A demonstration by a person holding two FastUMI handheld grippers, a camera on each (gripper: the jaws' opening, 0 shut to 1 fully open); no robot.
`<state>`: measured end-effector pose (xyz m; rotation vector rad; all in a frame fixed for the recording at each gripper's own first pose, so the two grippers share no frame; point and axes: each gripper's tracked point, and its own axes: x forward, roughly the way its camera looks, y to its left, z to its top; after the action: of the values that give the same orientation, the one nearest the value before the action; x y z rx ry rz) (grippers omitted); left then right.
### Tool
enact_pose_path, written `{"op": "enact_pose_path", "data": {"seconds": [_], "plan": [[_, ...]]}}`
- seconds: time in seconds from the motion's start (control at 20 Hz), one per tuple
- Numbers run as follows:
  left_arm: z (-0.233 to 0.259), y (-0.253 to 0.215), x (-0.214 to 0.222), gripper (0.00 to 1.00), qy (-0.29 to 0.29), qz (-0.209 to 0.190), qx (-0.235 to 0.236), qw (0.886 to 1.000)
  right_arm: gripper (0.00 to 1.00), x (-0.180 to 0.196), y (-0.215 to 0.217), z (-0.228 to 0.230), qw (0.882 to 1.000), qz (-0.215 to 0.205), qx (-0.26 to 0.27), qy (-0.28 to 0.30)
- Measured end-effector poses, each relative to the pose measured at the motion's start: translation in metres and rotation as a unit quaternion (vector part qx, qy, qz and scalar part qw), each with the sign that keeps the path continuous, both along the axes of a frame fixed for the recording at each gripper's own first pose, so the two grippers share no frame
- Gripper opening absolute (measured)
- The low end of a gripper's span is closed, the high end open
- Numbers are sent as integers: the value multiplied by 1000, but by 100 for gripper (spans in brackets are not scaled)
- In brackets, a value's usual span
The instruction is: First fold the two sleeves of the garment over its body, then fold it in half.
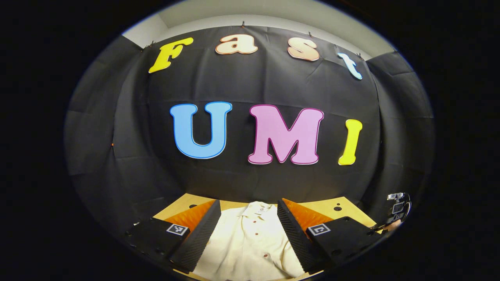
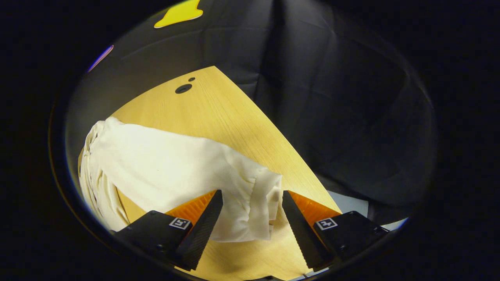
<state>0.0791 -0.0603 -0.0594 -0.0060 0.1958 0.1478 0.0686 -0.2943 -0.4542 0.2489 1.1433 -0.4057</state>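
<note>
The left gripper (image 1: 247,218) is hovering with its jaws spread wide, gripping nothing; in the left gripper view its two fingers are framing the buttoned front of the garment (image 1: 250,242) without touching the cloth. The right gripper (image 2: 250,218) is likewise standing wide open, its fingers sitting on either side of the sleeve (image 2: 183,171) end; the cuff is lying between them, and I cannot tell whether either finger is brushing the fabric, but they are not pressing on it.

The desk (image 2: 230,113) is carrying everything. In the left gripper view the cream garment is lying flat along the middle of the desk, its collar (image 1: 259,207) pointing toward the far edge by the black cloth wall (image 1: 250,89), its row of small dark buttons running down the front. In the right gripper view the sleeve is stretching out from the body toward the desk's near right side, rumpled at the cuff, with bare wood showing beyond it up to the far corner, where a dark round hole (image 2: 183,89) is sitting. Bare wood is also lying between the cuff and the desk's right edge, and on both sides of the collar at the far edge.

At the right rim of the left gripper view, part of the other gripper is showing, off the desk's right edge.
</note>
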Motion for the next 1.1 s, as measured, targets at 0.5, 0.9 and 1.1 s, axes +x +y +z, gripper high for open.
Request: {"op": "enact_pose_path", "data": {"seconds": [0.5, 0.9, 1.1], "plan": [[-7, -26, -1, 95, 17, -18, 2, 1000, 52, 12, -1, -11, 999, -2, 42, 2], [-15, -6, -7, 95, 30, -6, -2, 1000, 5, 42, 9, 29, 997, 67, 30, -35], [-18, 8, -8, 95, 31, -2, -11, 999, 5, 80, 42, 85, 989, 111, 32, -92]]}}
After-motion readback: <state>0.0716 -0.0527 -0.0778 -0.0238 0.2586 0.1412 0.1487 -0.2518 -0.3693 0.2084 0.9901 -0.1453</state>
